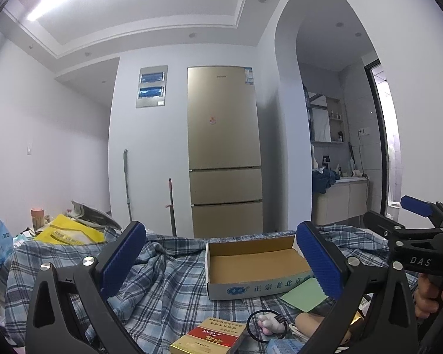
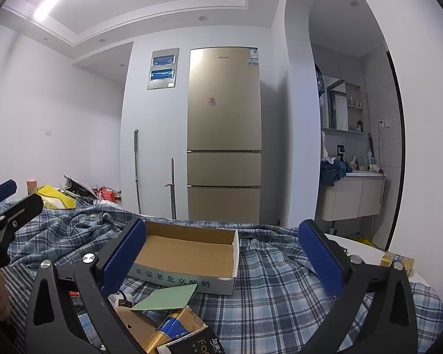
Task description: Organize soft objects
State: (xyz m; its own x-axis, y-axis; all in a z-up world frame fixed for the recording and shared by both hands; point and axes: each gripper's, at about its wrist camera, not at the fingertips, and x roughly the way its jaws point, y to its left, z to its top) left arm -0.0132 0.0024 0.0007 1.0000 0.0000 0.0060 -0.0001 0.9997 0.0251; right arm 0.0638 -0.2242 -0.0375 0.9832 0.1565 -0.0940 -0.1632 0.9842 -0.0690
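An open, empty cardboard box lies on a blue plaid blanket. Just in front of the box is a flat green cloth. A small pink plush with a black hair tie around it lies nearer me in the left wrist view. My left gripper hangs open above the blanket, holding nothing. My right gripper is open too, its left finger in front of the box's near-left corner. Each gripper shows at the edge of the other's view: right gripper, left gripper.
A red and gold carton and a gold and blue carton lie at the near edge. Yellow bags and clutter sit at the far left. A gold fridge stands behind, and a white table edge is on the right.
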